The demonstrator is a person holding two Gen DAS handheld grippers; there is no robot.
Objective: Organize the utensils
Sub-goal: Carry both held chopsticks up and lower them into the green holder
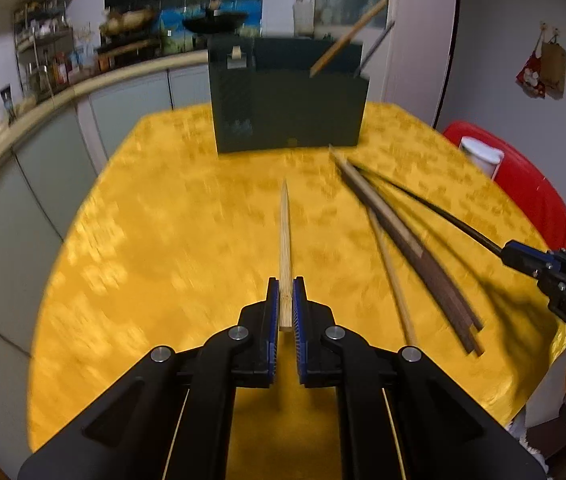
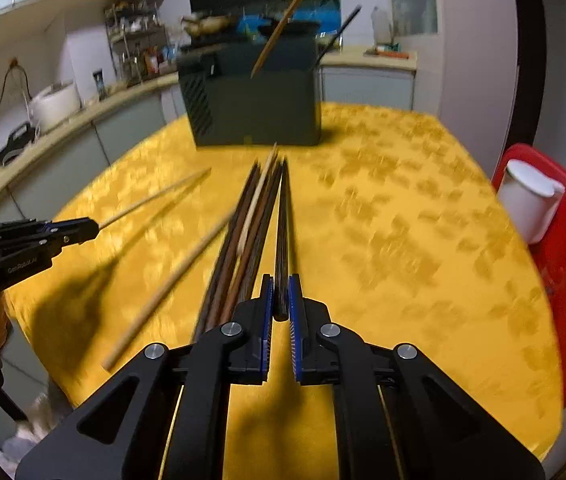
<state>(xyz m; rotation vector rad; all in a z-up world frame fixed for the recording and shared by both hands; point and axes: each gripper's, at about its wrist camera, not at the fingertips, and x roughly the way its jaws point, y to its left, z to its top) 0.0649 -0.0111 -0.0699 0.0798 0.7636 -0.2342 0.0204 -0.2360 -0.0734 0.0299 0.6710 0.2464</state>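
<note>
My left gripper (image 1: 286, 285) is shut on a light bamboo chopstick (image 1: 285, 236) that points ahead above the yellow table (image 1: 155, 240). My right gripper (image 2: 281, 283) is shut on a black chopstick (image 2: 284, 232); it also shows in the left wrist view (image 1: 435, 208). Several dark and light chopsticks (image 2: 243, 236) lie in a pile on the table, left of my right gripper. A dark box holder (image 1: 289, 100) stands at the far side of the table with one wooden chopstick (image 1: 347, 38) and one black chopstick (image 1: 375, 48) sticking out of it.
A red stool (image 2: 563, 264) with a white lidded cup (image 2: 529, 200) stands to the right of the table. A kitchen counter with cabinets (image 1: 43, 128) runs along the left. The left gripper shows at the left edge of the right wrist view (image 2: 83, 229).
</note>
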